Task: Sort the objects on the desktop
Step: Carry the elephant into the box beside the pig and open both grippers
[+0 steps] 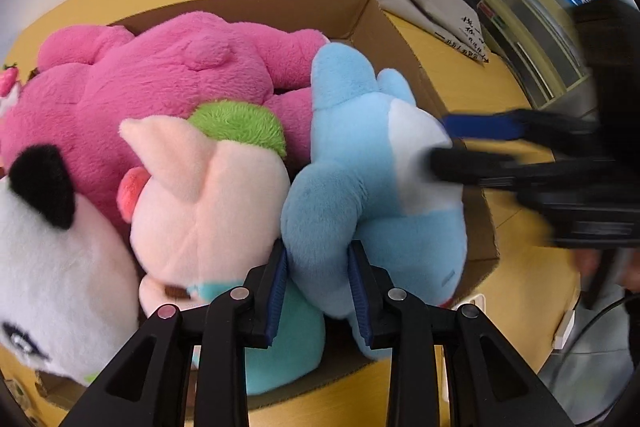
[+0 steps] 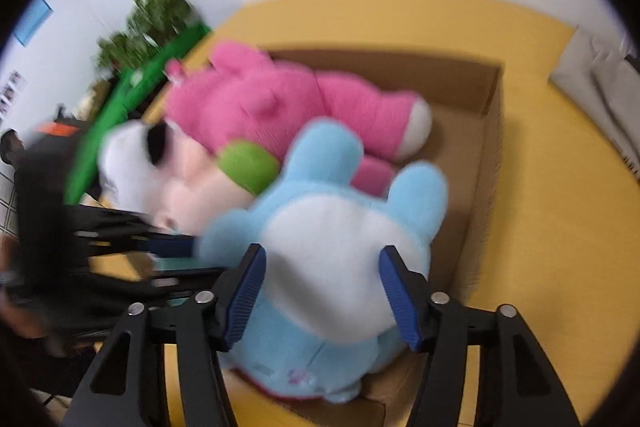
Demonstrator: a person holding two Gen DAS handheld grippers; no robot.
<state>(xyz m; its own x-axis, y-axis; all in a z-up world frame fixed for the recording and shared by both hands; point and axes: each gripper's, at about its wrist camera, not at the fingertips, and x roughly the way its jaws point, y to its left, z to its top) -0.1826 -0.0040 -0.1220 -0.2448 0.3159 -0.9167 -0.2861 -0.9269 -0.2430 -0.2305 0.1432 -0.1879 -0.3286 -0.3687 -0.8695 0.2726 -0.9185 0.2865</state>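
Both tongs work on the blue plush toy (image 1: pixel 352 163), which sits at the right end of the cardboard box (image 1: pixel 404 39) on the yellow table (image 1: pixel 480 75). From the left wrist, the left gripper (image 1: pixel 322 291) pinches a blue limb of the toy between its blue pads (image 1: pixel 279 291). That view also shows the right gripper (image 1: pixel 452 147) coming in from the side, blurred, against the toy's white patch. From the right wrist, the right gripper's jaws stand spread wide on either side of the toy's white belly; blur hides whether the pads press it. Only the left view shows the pale pink pig (image 1: pixel 208 203), the panda's black ear (image 1: pixel 40 183) and the big pink plush (image 1: pixel 160 83) sharply. Only the right view shows a green plant (image 2: pixel 152 19) behind the box.
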